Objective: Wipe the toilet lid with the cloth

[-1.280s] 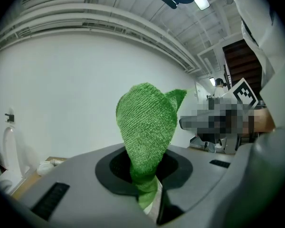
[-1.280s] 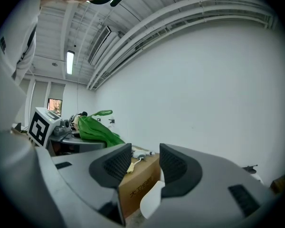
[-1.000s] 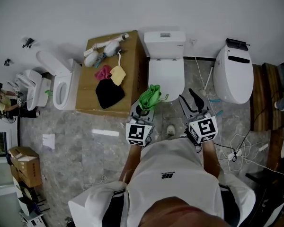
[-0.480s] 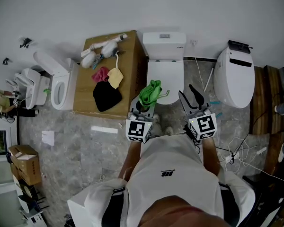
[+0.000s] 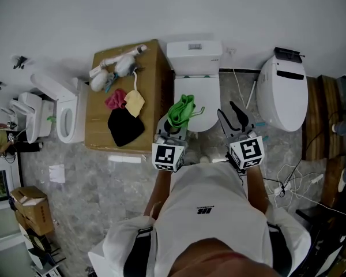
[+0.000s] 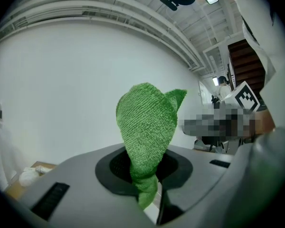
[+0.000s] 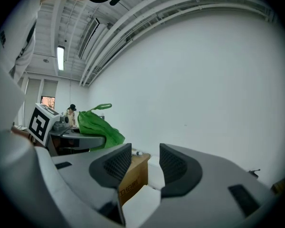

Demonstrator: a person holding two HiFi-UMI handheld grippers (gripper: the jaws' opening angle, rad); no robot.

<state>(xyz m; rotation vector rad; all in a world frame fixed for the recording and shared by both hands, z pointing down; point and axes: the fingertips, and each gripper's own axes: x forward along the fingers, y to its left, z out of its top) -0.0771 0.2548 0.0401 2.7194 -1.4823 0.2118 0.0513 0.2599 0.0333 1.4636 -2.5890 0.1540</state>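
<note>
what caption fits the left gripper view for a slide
Left gripper shut on a green cloth before a white wall.

The toilet lid [image 5: 200, 94] at upper centre is open to reach, except where the green cloth [image 5: 181, 111] overlaps its lower left corner. A cardboard box [image 5: 155, 77] crowds its left side. On the right, a strip of floor [image 5: 236, 94] parts it from another toilet [image 5: 284, 94].

The green cloth [image 5: 182, 111] is sticking up bunched from the left gripper [image 5: 173, 127], near the closed white toilet lid [image 5: 207, 97].

Nubbly terry cloth [image 6: 147, 127], glossy smooth toilet lid [image 5: 207, 91], matt cardboard box [image 5: 158, 85].
</note>
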